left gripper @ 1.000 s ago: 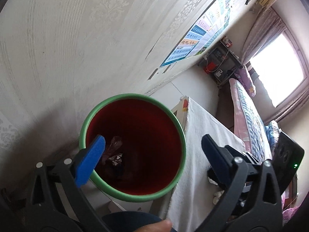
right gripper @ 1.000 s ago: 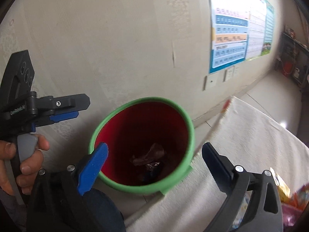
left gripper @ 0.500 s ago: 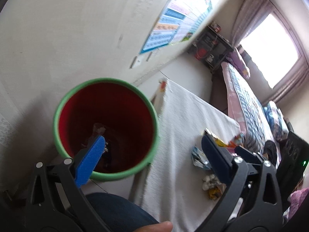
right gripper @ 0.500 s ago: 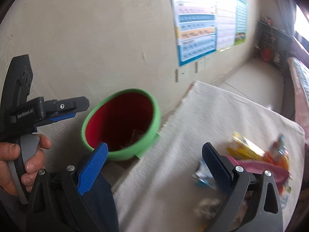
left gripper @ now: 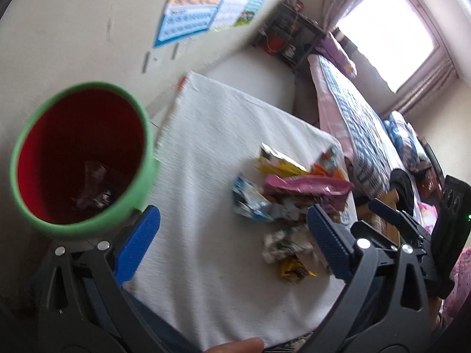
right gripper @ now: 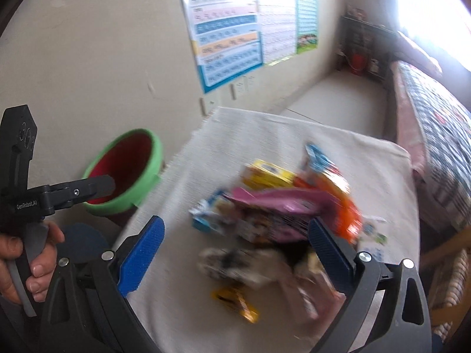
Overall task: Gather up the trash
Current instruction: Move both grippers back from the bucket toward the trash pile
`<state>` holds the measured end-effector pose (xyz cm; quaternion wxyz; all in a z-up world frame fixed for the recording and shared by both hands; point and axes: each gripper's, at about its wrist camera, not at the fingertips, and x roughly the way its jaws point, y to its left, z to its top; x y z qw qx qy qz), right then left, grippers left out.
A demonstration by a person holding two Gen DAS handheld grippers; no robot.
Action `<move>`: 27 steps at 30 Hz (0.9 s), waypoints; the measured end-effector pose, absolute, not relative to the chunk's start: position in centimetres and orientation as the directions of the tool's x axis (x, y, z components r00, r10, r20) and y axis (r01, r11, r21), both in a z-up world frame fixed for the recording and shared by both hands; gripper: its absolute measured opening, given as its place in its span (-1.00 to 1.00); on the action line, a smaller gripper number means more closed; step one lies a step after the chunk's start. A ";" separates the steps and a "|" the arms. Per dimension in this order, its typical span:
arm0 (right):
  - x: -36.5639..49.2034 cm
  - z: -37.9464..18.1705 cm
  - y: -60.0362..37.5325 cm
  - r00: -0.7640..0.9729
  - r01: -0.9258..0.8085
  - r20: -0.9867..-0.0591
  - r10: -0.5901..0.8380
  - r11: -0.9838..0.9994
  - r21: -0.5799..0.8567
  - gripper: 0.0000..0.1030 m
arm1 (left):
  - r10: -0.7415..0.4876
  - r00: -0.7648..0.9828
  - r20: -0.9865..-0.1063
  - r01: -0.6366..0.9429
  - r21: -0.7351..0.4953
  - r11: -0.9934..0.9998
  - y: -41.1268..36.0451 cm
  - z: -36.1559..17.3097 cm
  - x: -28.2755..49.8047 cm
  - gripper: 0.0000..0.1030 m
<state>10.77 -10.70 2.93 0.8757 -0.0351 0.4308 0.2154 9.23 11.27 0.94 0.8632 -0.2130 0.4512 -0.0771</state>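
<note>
1. Right tool (right gripper: 234, 250): spread wide, nothing between its blue pads (right gripper: 140, 257). It points down at the trash pile (right gripper: 273, 220) on the worktop (right gripper: 368, 158).
2. Left tool (left gripper: 232, 236): also spread, empty. It sits low over the worktop's near edge, with the bin (left gripper: 82, 158) at its left and the pile ahead and to its right.
3. A hand (right gripper: 28, 257) grips the left tool's handle, seen at the left edge of the right view.
4. Pile: crumpled wrappers heaped together on the white cloth. Pink wrapper (left gripper: 306, 184) on top, yellow one (left gripper: 276, 163) behind it, a blue-white one (left gripper: 250, 200) on the bin side, a small yellow scrap (left gripper: 294, 269) nearest. Right view is blurred, so finer detail is lost there.
5. Bin: green rim, red inside, standing off the worktop's left side by the wall. Some wrappers (left gripper: 94, 188) already lie at the bottom.
6. Step in hand, as I judge it: between drops, both tools empty and turned toward the pile for a fresh pick. Task is partly done; most trash is on the worktop.
7. Next move calls for lowering one tool onto a single wrapper at the pile's edge, pinching a raised fold, then carrying it over the bin's rim.
8. Risk: thin film may slip, or a pinch may drag neighbours off the cloth.
</note>
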 end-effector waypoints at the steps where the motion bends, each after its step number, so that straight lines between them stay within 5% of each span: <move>1: 10.6 2.8 -11.4 0.537 -0.397 -0.773 0.338 0.910 0.122 0.84 | -0.334 0.570 -0.751 -0.050 -0.437 0.898 10.5 0.6 9.4 0.89; 27: 13.7 -3.4 -24.4 0.477 -0.116 -0.868 0.137 0.989 0.093 0.84 | -0.184 0.453 -0.872 0.047 -0.183 0.982 2.5 -3.8 13.2 0.89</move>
